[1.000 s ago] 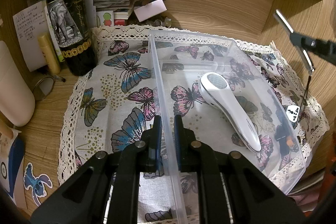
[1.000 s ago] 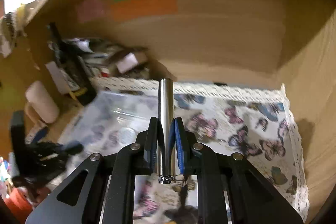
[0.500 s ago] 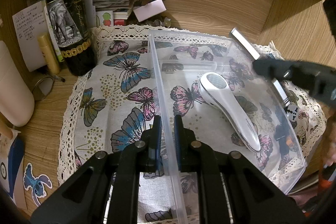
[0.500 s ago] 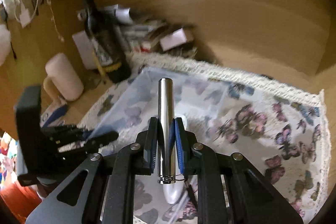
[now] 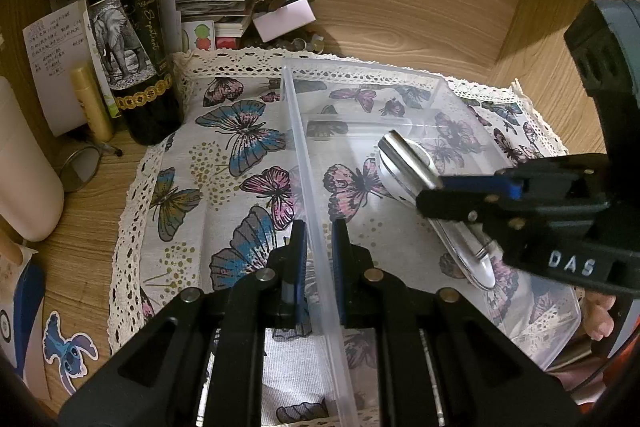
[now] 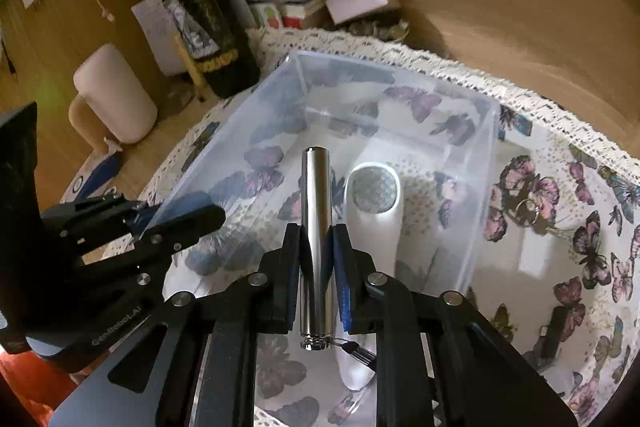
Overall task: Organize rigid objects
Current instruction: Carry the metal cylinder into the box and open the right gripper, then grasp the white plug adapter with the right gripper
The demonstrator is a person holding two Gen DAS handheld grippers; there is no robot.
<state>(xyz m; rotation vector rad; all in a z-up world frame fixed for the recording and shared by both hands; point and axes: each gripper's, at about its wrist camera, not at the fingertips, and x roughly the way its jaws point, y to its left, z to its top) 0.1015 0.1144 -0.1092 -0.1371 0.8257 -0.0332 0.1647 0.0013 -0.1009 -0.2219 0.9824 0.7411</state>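
Note:
A clear plastic bin sits on a butterfly cloth. A white handheld device with a mesh head lies inside it. My left gripper is shut on the bin's left wall; it shows in the right wrist view. My right gripper is shut on a shiny metal cylinder and holds it above the bin's inside, over the white device. It shows in the left wrist view.
A dark wine bottle, a gold tube, a white container and stacked papers stand at the back left. A key ring and a black clip lie on the cloth right of the bin. Wooden walls enclose back and right.
My right gripper has carried the metal cylinder leftward and down, from beyond the bin's right edge to over the bin's inside. My left gripper has kept its hold on the bin wall.

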